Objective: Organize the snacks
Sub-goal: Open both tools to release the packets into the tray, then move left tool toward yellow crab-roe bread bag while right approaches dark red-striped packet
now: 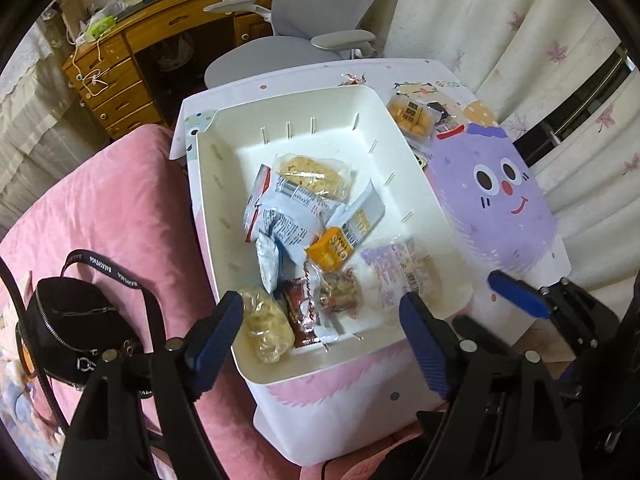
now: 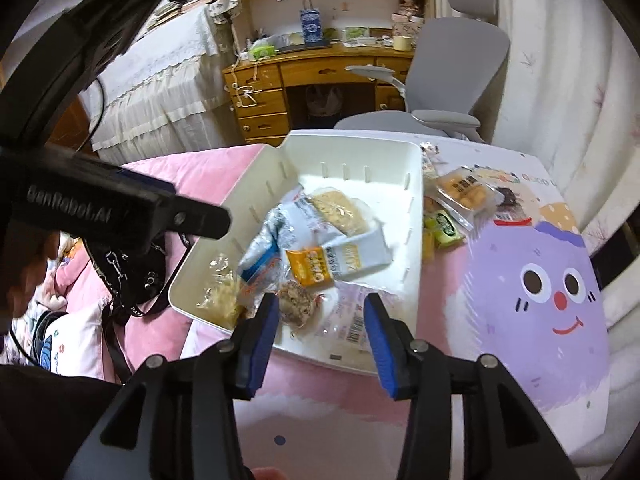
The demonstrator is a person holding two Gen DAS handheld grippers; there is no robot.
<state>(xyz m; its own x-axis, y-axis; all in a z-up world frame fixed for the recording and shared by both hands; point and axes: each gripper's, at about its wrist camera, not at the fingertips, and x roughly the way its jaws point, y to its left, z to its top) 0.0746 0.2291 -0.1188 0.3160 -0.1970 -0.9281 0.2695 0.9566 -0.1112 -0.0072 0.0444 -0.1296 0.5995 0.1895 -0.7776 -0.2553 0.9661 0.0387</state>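
Left wrist view: the left gripper [image 1: 322, 320] hangs over the near end of the white bin [image 1: 224, 200], its jaws spread wide with nothing between the pads. The bin sits on the worktop [image 1: 500, 220], which carries a purple cartoon face. Inside the bin lie several wrapped snacks: a pale blue-and-white packet [image 1: 288, 216], an orange packet [image 1: 331, 250], a clear-wrapped yellow cake [image 1: 312, 176], a clear bag of pale puffs [image 1: 264, 320], a dark red bar [image 1: 302, 316] and a clear barcoded pack [image 1: 400, 276]. More snacks remain outside the bin on the worktop, among them a tray of yellow biscuits [image 1: 412, 114] just beside the far right rim. A black bag [image 1: 68, 320] rests on the pink bedding [image 1: 120, 200] to the left.

Right wrist view: the right gripper [image 2: 320, 340] stands above the bin's near rim, its jaws partly open and apparently clamping nothing, though fisheye distortion makes contact with the wrappers below hard to judge. Green packets [image 2: 444, 230] lie on the worktop right of the bin.
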